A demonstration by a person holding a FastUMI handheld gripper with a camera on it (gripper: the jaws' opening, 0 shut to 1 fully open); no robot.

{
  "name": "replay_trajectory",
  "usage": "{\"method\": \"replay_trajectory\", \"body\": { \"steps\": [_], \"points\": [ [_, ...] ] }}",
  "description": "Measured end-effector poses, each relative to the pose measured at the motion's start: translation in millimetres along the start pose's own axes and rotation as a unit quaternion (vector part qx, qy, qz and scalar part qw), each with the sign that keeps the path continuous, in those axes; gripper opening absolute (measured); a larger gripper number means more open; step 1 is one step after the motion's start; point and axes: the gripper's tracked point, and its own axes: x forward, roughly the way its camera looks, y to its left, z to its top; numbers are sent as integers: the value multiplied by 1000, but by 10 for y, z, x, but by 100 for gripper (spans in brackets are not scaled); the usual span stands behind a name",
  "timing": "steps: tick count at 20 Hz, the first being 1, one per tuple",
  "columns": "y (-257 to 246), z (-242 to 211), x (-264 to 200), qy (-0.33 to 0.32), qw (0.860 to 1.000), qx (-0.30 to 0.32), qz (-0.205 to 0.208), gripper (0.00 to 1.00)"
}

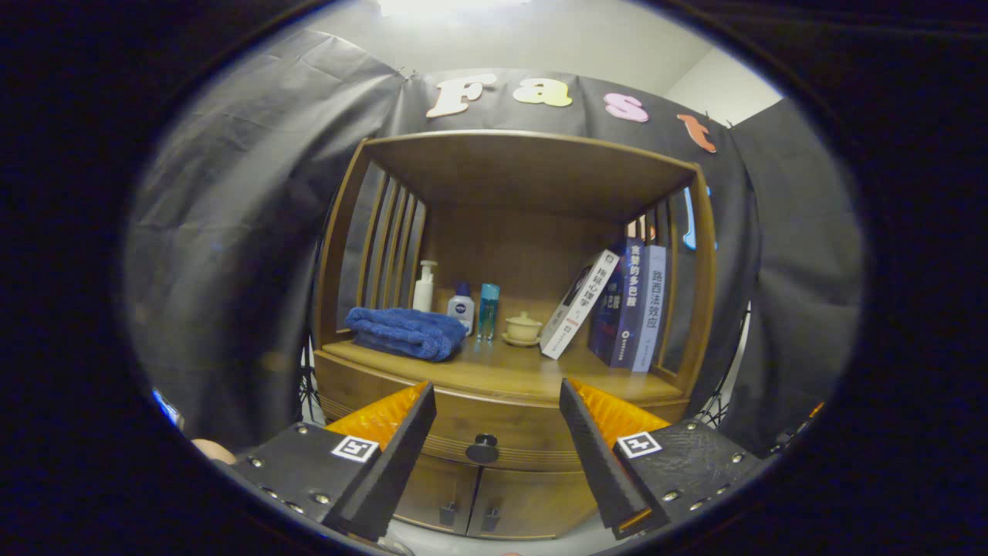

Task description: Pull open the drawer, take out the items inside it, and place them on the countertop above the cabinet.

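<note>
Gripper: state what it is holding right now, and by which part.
Nothing is held. The gripper is open, its fingers apart in the air in front of the cabinet, with the drawer knob between and beyond them, untouched.

Open tongs [498, 394] face the round dark drawer knob [482, 449] unobstructed; folded blue towel [405, 333] and leaning books [617, 305] flank the wooden surface's [502, 374] bare middle.

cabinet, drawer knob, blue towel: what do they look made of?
Cabinet: looks like wood, brown with visible grain, satin sheen.
Drawer knob: dark, round, smooth; metal or painted wood, can't tell.
Blue towel: soft plush cloth, folded, fuzzy surface.
Gripper open, knob between its fingers, beyond them.
</note>
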Motion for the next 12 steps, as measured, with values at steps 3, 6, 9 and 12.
{"method": "replay_trajectory", "body": {
  "steps": [3,6,9,12],
  "points": [
    [107,-295,216,31,999,-7,10,97],
    [118,-613,410,60,998,-6,5,97],
    [111,-917,591,96,995,7,0,92],
    [77,-1168,708,123,992,3,-8,64]
  ]
}}
